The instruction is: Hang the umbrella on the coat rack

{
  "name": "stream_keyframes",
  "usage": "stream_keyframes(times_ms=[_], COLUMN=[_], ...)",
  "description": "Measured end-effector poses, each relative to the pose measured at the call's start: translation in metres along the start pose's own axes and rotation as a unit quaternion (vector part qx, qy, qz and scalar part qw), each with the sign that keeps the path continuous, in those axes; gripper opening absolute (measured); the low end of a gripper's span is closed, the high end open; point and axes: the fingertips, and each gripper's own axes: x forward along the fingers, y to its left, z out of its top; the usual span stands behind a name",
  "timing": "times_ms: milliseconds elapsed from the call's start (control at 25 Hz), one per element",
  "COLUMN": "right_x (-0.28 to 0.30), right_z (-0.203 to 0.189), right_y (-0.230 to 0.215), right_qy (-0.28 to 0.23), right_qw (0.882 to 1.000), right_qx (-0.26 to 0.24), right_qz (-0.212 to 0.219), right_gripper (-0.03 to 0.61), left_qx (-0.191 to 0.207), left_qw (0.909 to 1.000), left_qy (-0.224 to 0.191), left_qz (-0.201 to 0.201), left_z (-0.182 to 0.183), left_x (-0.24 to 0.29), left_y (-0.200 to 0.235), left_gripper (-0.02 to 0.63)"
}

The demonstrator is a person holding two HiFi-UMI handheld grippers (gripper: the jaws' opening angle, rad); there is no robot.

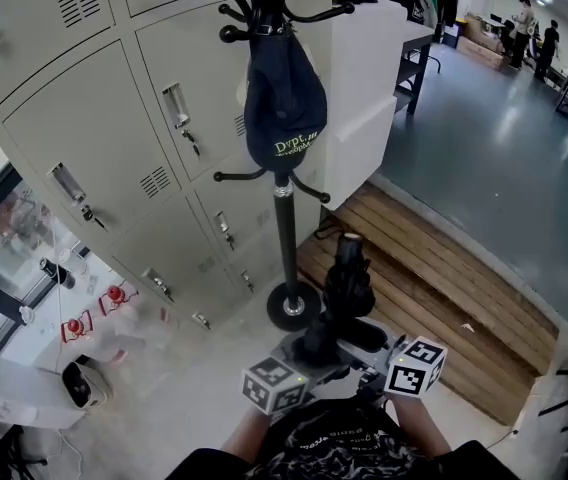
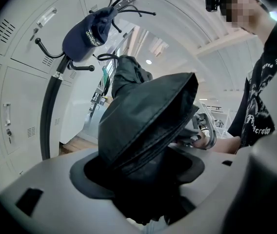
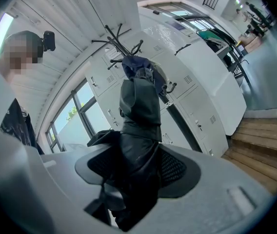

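Umbrella (image 1: 347, 280) (folded) clamped by left gripper (image 2: 143, 177), right gripper (image 3: 132, 175), near coat rack (image 1: 285, 233).

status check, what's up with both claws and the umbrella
Left claw and right claw both shut on folded black umbrella. Not yet on coat rack. Dark cap occupies an upper hook.

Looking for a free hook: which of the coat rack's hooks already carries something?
An upper hook of the black metal coat rack: a dark navy fabric cap hangs from it. The short lower hooks beneath are bare.
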Motion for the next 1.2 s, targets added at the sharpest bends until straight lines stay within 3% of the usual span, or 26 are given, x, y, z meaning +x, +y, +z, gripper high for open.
stream_keyframes(times_ms=[400, 1200], right_x=[0.023, 0.033], right_z=[0.025, 0.040], right_y=[-0.018, -0.064], right_qy=[-0.011, 0.030], right_qw=[1.000, 0.998], right_qx=[-0.006, 0.033], right_qz=[0.003, 0.036], right_gripper=[0.256, 0.256], left_qx=[0.024, -0.017], left_qw=[0.9997, 0.9986], left_qy=[0.008, 0.009], left_qz=[0.002, 0.050], left_z=[0.025, 0.033], left_x=[0.008, 0.044], left_y=[0.029, 0.060], left_gripper=[0.324, 0.324])
